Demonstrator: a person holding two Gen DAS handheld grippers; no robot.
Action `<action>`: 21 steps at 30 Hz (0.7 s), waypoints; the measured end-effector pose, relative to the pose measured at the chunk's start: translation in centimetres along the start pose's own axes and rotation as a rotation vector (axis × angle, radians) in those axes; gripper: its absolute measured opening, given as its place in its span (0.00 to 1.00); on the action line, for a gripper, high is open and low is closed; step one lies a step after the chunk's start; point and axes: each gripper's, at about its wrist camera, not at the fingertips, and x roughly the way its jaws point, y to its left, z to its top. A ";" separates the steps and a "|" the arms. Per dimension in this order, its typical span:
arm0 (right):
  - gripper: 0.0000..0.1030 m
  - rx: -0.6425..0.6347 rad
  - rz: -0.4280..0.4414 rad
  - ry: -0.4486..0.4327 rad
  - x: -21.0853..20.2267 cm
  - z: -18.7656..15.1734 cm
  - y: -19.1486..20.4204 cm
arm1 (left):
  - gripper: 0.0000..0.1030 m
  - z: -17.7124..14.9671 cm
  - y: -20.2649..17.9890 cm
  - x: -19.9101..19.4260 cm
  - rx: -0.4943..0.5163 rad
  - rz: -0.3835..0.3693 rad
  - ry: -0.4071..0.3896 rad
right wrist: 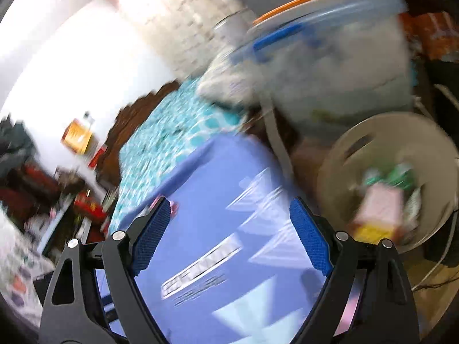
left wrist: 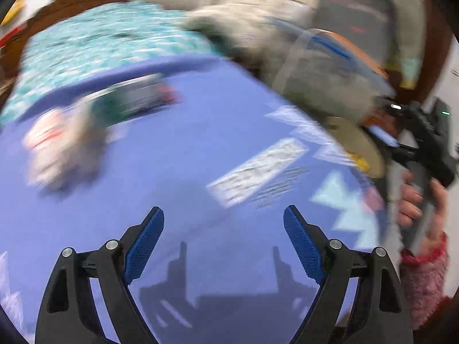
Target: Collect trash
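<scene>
Surface: a blue sheet (left wrist: 178, 154) with pale printed shapes, spread over what may be a bench; both views are blurred.
Bin: a round beige bin (right wrist: 381, 143) stands at the right edge of the sheet, next to a clear tub (right wrist: 344, 80) with a blue-rimmed lid.
Done so far: the bin already holds trash, a pink and yellow packet (right wrist: 378, 215) and something green.
Left to do: crumpled white trash (left wrist: 60, 146) with red print lies far left on the sheet, with a darker wrapper (left wrist: 137, 97) just beyond it, too blurred to name.
Left gripper (left wrist: 223, 238): fingers wide apart, nothing between them, tilted steeply down over bare sheet, well short of the white trash.
Right gripper (right wrist: 229, 235): fingers wide apart and empty, angled shallowly over the sheet with the bin at right.
Right hand (left wrist: 416, 200): wrapped round its handle near the bin, in a pink sleeve (left wrist: 424, 275).
Progress: partway, I judge.
</scene>
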 end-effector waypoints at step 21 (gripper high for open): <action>0.82 -0.432 0.024 0.289 6.1 -23.0 24.0 | 0.78 -10.9 19.3 -10.0 -0.257 0.385 -0.138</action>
